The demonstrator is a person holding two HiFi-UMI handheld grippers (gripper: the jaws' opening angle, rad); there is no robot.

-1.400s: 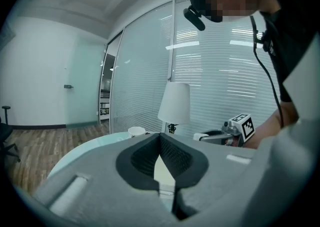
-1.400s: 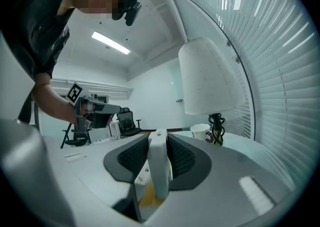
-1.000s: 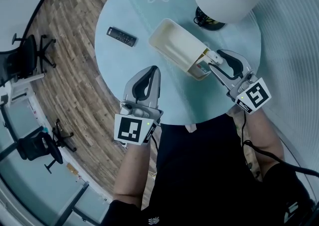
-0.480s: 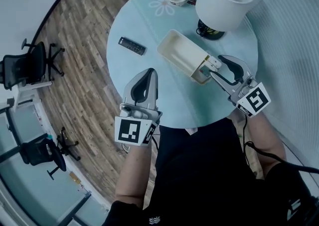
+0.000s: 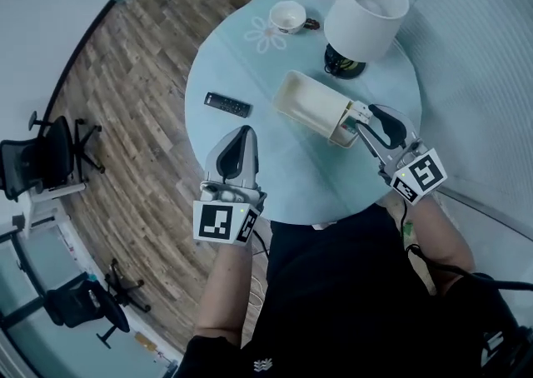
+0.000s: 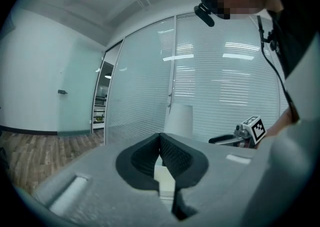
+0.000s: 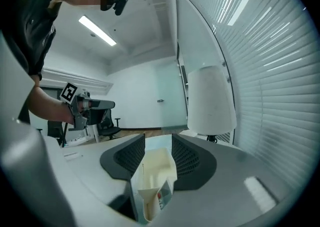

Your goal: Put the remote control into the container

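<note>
The black remote control (image 5: pixel 226 104) lies on the round pale-blue table (image 5: pixel 275 176), left of the long cream container (image 5: pixel 312 103). The container's near end (image 7: pixel 156 173) sits between the jaws of my right gripper (image 5: pixel 360 116) (image 7: pixel 158 150). Those jaws are closing on it, and the pads stand against its walls. My left gripper (image 5: pixel 246 130) (image 6: pixel 160 138) is shut and empty. It hovers over the table's near left part, below the remote and apart from it. The remote does not show in either gripper view.
A white-shaded lamp (image 5: pixel 365 3) on a dark base stands behind the container at the table's far right. A small white bowl (image 5: pixel 287 15) and a flower print (image 5: pixel 265 34) are at the far edge. Office chairs (image 5: pixel 33 164) stand on the wood floor at left.
The head view has pulled back, so the table looks smaller and higher in the frame. Both grippers keep their places relative to the container. The remote has not moved.
</note>
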